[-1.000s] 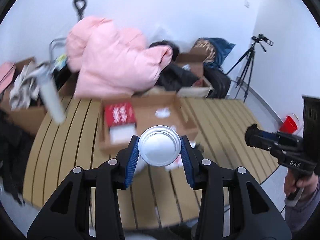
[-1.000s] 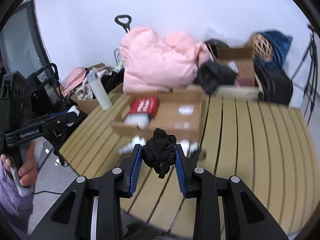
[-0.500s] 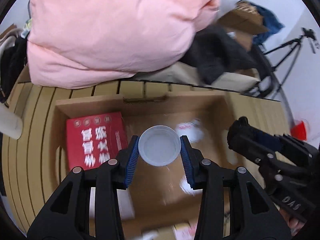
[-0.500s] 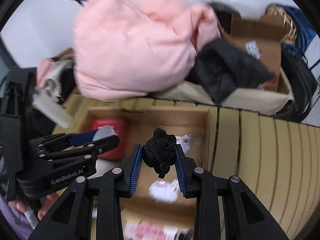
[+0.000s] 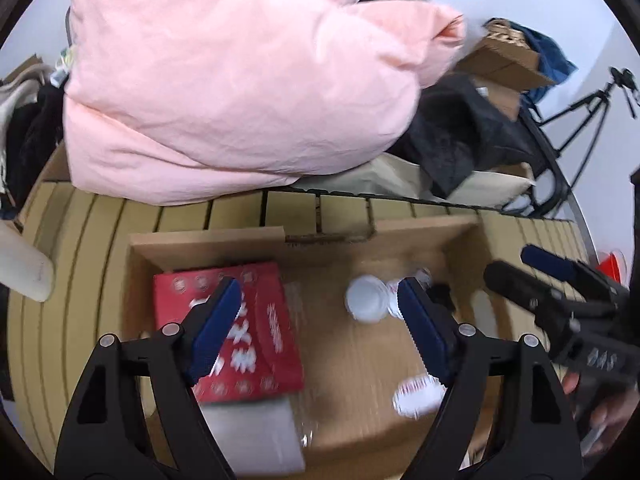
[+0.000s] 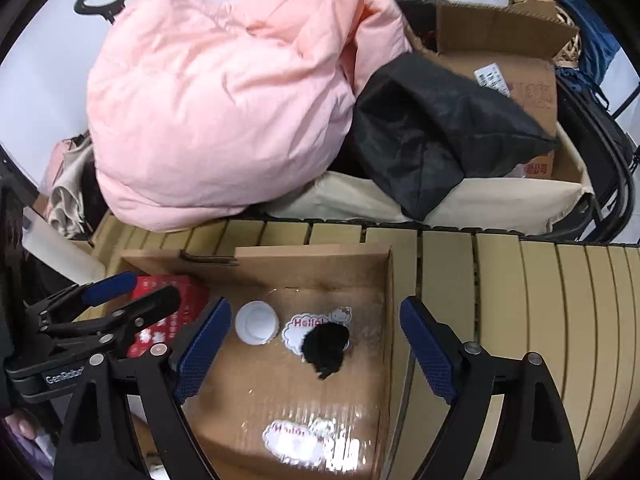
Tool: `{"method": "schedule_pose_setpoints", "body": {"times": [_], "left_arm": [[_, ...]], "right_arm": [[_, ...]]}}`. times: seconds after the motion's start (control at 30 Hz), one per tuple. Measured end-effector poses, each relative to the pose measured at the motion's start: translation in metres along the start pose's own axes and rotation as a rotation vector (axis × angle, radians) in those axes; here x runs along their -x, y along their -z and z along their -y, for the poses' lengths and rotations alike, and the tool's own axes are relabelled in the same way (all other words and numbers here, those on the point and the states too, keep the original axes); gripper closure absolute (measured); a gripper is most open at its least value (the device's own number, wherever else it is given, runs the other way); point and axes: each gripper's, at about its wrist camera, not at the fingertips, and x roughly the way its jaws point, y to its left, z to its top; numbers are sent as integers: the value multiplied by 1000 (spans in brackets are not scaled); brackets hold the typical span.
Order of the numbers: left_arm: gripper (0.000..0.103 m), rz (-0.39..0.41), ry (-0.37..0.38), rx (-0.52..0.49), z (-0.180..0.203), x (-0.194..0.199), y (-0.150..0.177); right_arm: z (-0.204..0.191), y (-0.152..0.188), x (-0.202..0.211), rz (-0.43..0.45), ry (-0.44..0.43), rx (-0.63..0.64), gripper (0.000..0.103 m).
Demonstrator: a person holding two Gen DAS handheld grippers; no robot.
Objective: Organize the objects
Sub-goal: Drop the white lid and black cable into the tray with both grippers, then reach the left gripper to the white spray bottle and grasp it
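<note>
Both items just dropped into the cardboard box (image 6: 256, 256) on the slatted table (image 6: 520, 320).
Half a second ago each gripper gripped its load; now the left gripper (image 5: 320, 320) and right gripper (image 6: 316, 344) have fingers spread wide, empty. The white lid (image 6: 256, 322) and black cloth bundle (image 6: 325, 346) lie on the box floor, so this drop looks complete.

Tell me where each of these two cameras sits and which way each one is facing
Left wrist: sits on the left gripper, angled down into the cardboard box; its own open fingers and the right gripper show.
Right wrist: sits on the right gripper, angled down into the same box; its own open fingers and the left gripper show.
Shared: white lid, red box, pink jacket.
</note>
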Motion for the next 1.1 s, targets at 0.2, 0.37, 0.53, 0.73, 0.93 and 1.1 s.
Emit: {"method": "schedule_pose_setpoints", "body": {"times": [0.2, 0.37, 0.53, 0.73, 0.93, 1.1], "left_arm": [[12, 169, -1, -161, 6, 122, 44], [8, 253, -55, -174, -8, 226, 110], [0, 287, -141, -117, -29, 302, 179], [0, 263, -194, -45, -46, 357, 265], [0, 333, -243, -21, -58, 412, 330], [0, 298, -254, -23, -57, 407, 355]], "right_arm": [[-1, 43, 82, 52, -50, -15, 14], [5, 107, 164, 72, -139, -19, 14], [-3, 176, 251, 100, -137, 47, 14], [-32, 257, 344, 167, -67, 221, 14], [-33, 324, 412, 227, -34, 260, 14], [-22, 348, 423, 246, -41, 209, 14]]}}
